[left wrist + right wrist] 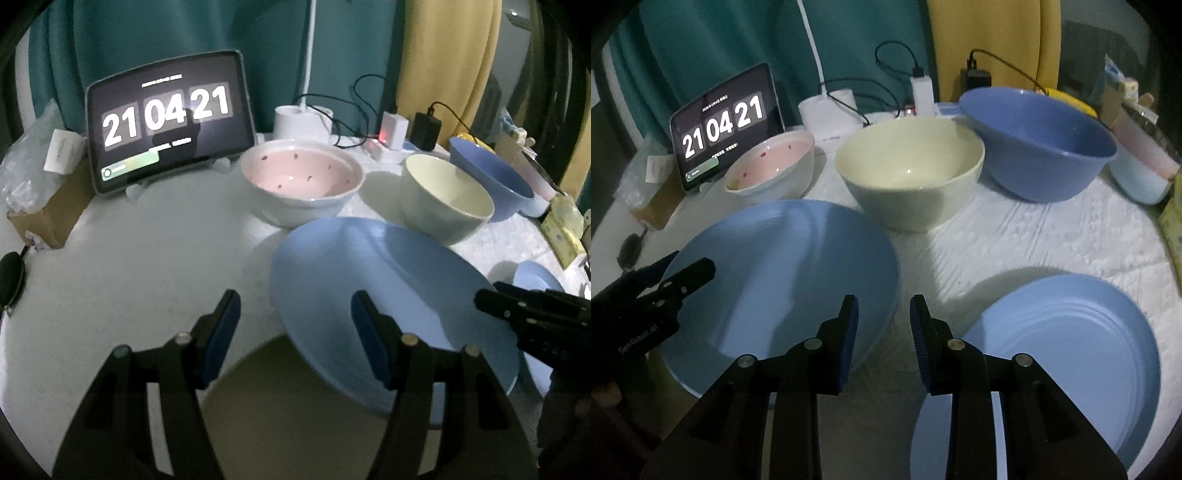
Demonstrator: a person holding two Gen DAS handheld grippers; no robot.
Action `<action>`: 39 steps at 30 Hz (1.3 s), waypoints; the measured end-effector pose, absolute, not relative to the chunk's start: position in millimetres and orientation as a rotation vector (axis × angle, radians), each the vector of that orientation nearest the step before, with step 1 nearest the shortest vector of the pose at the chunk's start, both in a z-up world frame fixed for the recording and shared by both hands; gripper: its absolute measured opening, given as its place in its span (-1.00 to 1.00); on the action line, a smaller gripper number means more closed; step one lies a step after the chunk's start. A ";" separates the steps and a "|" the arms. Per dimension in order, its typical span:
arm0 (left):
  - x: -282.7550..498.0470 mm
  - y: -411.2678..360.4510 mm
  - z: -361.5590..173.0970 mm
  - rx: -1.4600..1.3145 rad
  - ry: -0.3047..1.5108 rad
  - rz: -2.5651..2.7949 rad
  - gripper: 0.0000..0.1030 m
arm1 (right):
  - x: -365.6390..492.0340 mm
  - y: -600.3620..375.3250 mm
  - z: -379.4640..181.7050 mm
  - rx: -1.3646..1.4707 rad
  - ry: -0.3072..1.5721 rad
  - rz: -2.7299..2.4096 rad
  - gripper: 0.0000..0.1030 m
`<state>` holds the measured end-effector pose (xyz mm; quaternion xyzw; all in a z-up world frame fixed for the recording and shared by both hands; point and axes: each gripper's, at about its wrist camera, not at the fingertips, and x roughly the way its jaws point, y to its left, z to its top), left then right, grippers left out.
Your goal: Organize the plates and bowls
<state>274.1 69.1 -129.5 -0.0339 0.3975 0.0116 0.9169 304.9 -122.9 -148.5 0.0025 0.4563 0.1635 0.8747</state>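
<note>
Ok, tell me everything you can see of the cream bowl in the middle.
The cream bowl is deep and round, pale cream to greenish, glossy like glazed ceramic, with a plain rim and no pattern. It stands upright and empty on the white textured cloth, between the pink-lined bowl and the dark blue bowl, just behind the large blue plate. Whether it touches the blue bowl's rim cannot be told. No gripper touches it.

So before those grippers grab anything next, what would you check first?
1. Left gripper empty and open: ok.
2. Right gripper holding nothing: ok, a gap shows between its pads.
3. Large blue plate lying flat: not ok, it looks tilted.
4. Second blue plate free of clutter: ok.
5. Bowls, such as the cream bowl, empty: ok.
6. The two grippers apart: ok.
</note>
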 end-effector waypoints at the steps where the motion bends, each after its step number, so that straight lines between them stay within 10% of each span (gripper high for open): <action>1: 274.3 68.9 -129.6 -0.071 0.819 0.021 0.23 | 305.3 -122.2 -149.0 0.009 0.957 0.345 -0.39; 13: 272.5 60.2 -130.3 -0.061 0.828 -0.012 -0.19 | 300.2 -119.6 -146.4 -0.006 0.958 0.364 -0.40; 39: 231.8 33.2 -107.7 -0.011 0.774 -0.056 -0.20 | 262.3 -145.8 -124.0 0.012 0.881 0.323 -0.40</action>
